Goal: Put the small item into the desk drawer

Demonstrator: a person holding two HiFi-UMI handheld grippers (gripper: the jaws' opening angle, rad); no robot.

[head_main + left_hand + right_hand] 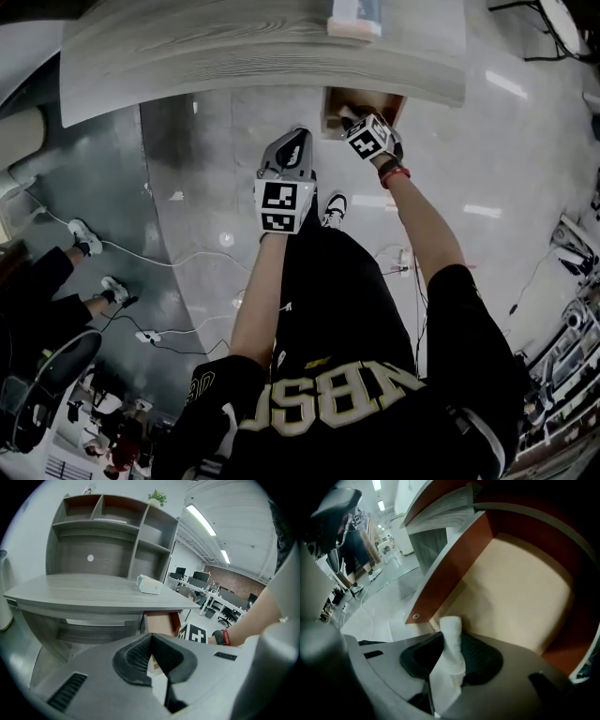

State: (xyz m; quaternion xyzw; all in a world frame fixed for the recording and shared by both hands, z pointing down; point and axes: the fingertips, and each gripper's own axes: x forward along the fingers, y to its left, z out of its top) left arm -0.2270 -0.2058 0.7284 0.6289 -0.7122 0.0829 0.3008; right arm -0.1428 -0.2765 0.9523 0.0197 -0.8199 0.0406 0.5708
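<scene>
- The white item (451, 641): its lower end is buried between the right gripper's (451, 660) jaws, and its make is unclear.
- The desk drawer (334, 108): its back is hidden under the desk top (234, 47).
- The box (356, 19): cut off by the head view's top edge.

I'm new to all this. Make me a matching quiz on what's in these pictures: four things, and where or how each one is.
Things
1. white item
2. drawer
3. left gripper
4. white box

Place or state
A. lying on the desk top
B. shut, with nothing between its jaws
C. pulled open, below the desk top
D. clamped in the right gripper

Pairs: 1-D, 2-C, 3-B, 4-A
</scene>
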